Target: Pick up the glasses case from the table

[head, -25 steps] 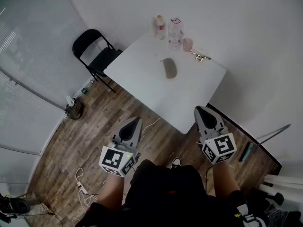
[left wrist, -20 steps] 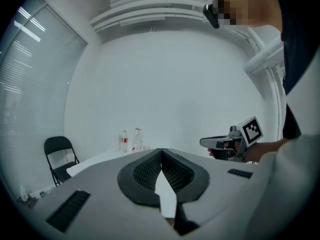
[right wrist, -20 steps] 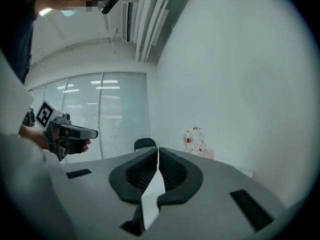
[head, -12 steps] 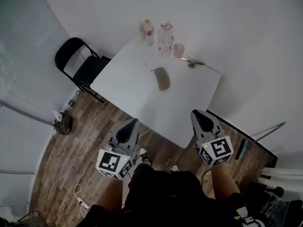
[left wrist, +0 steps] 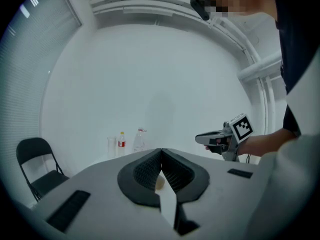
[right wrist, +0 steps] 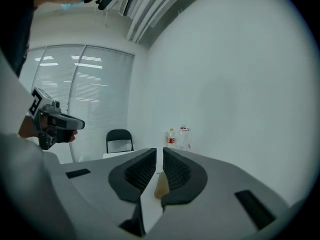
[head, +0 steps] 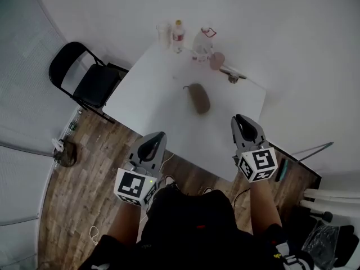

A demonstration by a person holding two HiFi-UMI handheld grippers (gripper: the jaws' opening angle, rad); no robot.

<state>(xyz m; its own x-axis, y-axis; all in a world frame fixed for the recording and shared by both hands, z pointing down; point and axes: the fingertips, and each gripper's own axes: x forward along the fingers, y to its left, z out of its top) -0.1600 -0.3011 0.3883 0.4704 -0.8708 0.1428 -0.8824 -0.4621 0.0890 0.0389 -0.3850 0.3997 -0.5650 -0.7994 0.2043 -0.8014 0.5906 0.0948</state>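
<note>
The brown oval glasses case (head: 198, 98) lies near the middle of the white table (head: 152, 97). Both grippers hover in front of the table's near edge, well short of the case and touching nothing. My left gripper (head: 160, 135) is shut and empty at the table's near left. My right gripper (head: 239, 118) is shut and empty over the near right corner. In the left gripper view the jaws (left wrist: 160, 152) meet, and the case (left wrist: 160, 183) shows small beyond them. In the right gripper view the case (right wrist: 161, 185) shows through the thin slit between the jaws (right wrist: 159, 151).
At the table's far edge stand a glass (head: 163, 34), a red-labelled bottle (head: 178, 35), a clear bottle (head: 203, 43), a pink cup (head: 217, 61) and a small metal object (head: 232, 75). A black folding chair (head: 90, 83) stands left of the table. The wall runs close behind.
The person has stepped toward the table. Both grippers moved forward to its near edge, staying shut. The case now lies closer in front of them.
</note>
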